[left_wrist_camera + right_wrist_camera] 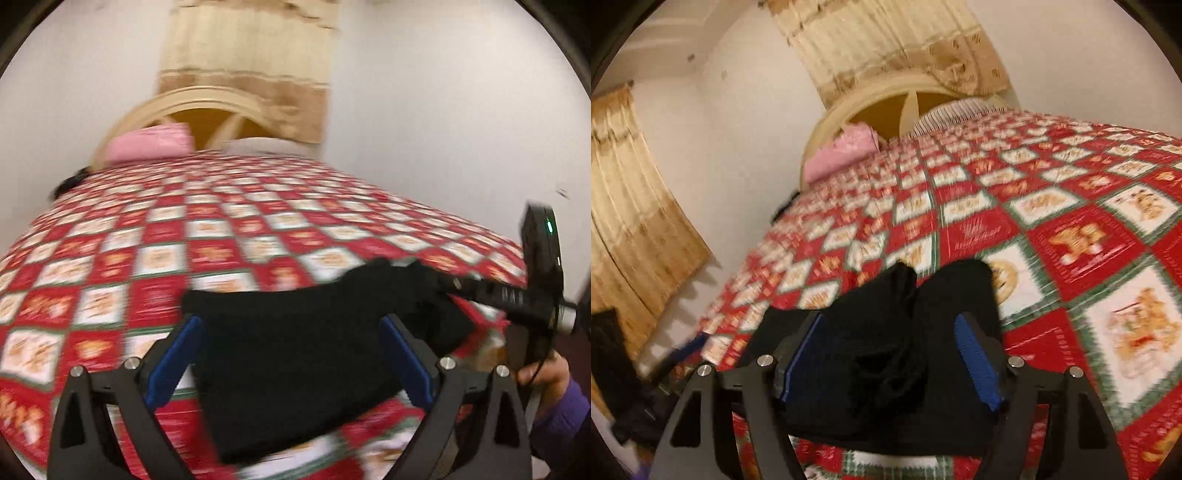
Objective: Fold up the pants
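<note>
Warm indoor light, motion blur, fisheye-warped edges.

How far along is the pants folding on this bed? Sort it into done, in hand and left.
Done: the black pants already lie as a compact bundle on the red checked bedspread.
In hand: nothing is clearly gripped; the left gripper and right gripper both stand open around the cloth.
Left: blur hides whether the folds are neat; possibly a final tidy.

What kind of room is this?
Most likely a bedroom. There is a bed with a red and white patchwork bedspread, a pink pillow against the arched headboard, and gold curtains hanging by the wall.
</note>
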Action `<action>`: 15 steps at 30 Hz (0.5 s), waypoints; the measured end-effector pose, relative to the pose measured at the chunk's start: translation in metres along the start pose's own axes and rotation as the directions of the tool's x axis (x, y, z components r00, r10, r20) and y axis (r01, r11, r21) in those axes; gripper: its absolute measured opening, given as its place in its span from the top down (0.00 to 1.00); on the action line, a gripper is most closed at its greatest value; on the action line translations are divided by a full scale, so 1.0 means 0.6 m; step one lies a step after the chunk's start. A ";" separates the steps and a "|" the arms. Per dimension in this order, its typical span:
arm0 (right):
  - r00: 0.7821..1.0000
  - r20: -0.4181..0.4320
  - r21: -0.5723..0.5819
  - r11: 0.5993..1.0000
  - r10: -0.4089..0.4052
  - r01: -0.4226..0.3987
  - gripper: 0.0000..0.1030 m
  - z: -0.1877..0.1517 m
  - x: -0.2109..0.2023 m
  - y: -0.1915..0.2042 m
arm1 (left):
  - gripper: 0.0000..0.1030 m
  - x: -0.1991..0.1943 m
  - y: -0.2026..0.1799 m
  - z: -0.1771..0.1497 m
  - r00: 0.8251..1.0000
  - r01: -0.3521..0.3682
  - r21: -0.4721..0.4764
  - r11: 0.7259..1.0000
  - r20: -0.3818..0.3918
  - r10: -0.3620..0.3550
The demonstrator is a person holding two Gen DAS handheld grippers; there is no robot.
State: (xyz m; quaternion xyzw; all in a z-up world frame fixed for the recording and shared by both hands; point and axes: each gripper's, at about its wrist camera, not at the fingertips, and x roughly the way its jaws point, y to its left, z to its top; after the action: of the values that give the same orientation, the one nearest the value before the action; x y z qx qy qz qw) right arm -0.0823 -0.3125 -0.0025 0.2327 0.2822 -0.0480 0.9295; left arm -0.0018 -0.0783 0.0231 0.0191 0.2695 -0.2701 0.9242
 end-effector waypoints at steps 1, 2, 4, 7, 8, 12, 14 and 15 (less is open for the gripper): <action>0.999 -0.035 -0.011 1.000 -0.019 0.019 0.28 -0.006 0.017 0.005 | 0.04 -0.004 0.017 -0.003 0.999 -0.041 -0.019 0.999 -0.005 0.041; 0.998 -0.053 -0.022 0.999 -0.031 0.030 0.28 -0.012 0.026 0.011 | 0.04 -0.004 0.029 -0.009 0.997 -0.072 -0.035 0.997 -0.009 0.072; 0.995 -0.045 -0.087 0.992 -0.091 0.087 0.28 -0.026 0.036 0.029 | 0.04 -0.005 0.052 -0.020 0.994 -0.104 -0.070 0.992 -0.024 0.102; 0.984 -0.039 -0.175 0.970 -0.176 0.167 0.55 -0.038 0.046 0.055 | 0.04 0.008 0.072 -0.034 0.992 -0.117 -0.115 0.986 -0.061 0.111; 0.981 -0.043 -0.193 0.965 -0.191 0.180 0.60 -0.041 0.048 0.059 | 0.04 0.014 0.076 -0.038 0.991 -0.118 -0.131 0.984 -0.076 0.109; 0.980 -0.041 -0.250 0.952 -0.195 0.179 0.77 -0.048 0.046 0.072 | 0.04 0.012 0.088 -0.040 0.992 -0.110 -0.164 0.980 -0.082 0.097; 0.980 -0.033 -0.270 0.946 -0.195 0.179 0.80 -0.047 0.043 0.080 | 0.04 0.011 0.091 -0.038 0.992 -0.115 -0.160 0.980 -0.075 0.104; 0.981 -0.016 -0.282 0.942 -0.192 0.180 0.80 -0.045 0.035 0.087 | 0.04 0.009 0.092 -0.037 0.992 -0.118 -0.157 0.981 -0.070 0.108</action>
State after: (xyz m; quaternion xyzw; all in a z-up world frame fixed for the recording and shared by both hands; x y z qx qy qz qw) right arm -0.0670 -0.2528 -0.0127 0.0726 0.3267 -0.0903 0.9380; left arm 0.0197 -0.0297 -0.0047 -0.0317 0.3172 -0.1939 0.9278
